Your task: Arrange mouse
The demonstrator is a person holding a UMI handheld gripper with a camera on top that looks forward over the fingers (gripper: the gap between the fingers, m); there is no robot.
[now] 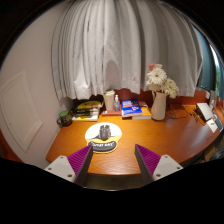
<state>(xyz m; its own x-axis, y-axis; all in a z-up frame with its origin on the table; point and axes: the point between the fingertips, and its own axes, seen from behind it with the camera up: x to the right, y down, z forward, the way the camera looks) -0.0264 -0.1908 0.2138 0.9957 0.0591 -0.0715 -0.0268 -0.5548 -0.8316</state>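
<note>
A dark grey mouse (pixel 104 131) sits on a round pale mouse mat (pixel 103 135) with a black label at its near edge, on a wooden desk (pixel 150 137). My gripper (pixel 113 160) hovers over the desk's near edge, with the mouse and mat just beyond the fingers. The fingers, with purple pads (pixel 82 160), stand wide apart with nothing between them.
At the back of the desk stand a white vase of flowers (pixel 158 95), a blue book (pixel 132 108), a white cup (pixel 110 100), stacked books (pixel 87 109) and a small plant (pixel 65 118). A laptop (pixel 207 111) sits far right. White curtains hang behind.
</note>
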